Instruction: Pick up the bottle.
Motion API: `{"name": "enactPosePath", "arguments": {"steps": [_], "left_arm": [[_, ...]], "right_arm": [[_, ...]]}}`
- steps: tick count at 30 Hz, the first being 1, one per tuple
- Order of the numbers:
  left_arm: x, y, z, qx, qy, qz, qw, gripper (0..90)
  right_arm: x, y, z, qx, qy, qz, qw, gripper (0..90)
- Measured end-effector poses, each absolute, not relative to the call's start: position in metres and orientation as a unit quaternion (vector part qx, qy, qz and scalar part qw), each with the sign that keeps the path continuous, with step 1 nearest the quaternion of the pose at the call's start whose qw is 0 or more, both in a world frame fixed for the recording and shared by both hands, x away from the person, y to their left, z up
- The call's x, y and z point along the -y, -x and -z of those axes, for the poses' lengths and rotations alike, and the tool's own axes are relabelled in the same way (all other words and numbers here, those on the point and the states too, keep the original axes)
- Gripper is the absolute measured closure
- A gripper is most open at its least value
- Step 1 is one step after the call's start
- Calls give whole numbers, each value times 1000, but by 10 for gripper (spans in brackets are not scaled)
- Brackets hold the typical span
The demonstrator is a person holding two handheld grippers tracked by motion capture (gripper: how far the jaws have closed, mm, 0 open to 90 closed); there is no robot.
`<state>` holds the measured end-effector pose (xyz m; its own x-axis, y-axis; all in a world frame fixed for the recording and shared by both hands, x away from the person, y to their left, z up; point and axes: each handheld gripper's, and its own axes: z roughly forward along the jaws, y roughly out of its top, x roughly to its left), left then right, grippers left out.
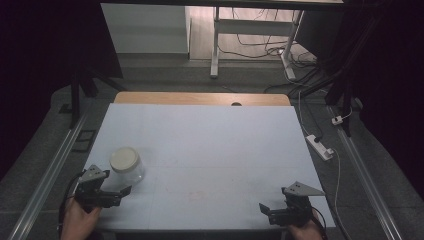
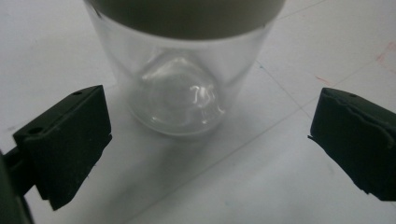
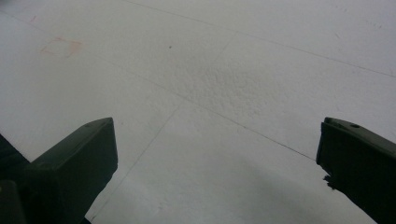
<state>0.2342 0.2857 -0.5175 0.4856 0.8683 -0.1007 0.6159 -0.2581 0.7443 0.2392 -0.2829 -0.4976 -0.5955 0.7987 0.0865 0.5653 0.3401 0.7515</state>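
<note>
2 grippers gape wide, the left gripper (image 1: 117, 192) nearing the lidded glass jar (image 1: 126, 166), the right gripper (image 1: 267, 210) idle; next, straddle and squeeze.

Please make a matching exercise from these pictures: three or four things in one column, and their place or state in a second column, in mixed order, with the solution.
Things:
1. jar
2. lid
3. left gripper
4. right gripper

Places or states:
a. white, closing the top of the glass
b. open, near the table's right front corner
c. clear glass, upright at the table's left front
d. open, jaws just short of the glass

Pairs: 1-c, 2-a, 3-d, 4-b
</note>
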Motion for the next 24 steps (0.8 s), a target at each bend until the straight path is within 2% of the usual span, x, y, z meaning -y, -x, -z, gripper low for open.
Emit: {"name": "enactPosePath", "arguments": {"steps": [13, 24], "left_arm": [[-280, -257, 515, -479, -777, -186, 365, 0], [-275, -277, 516, -459, -790, -180, 363, 0]], "right_arm": [[282, -240, 498, -808, -421, -384, 150, 0], [282, -240, 498, -809, -421, -382, 148, 0]]}}
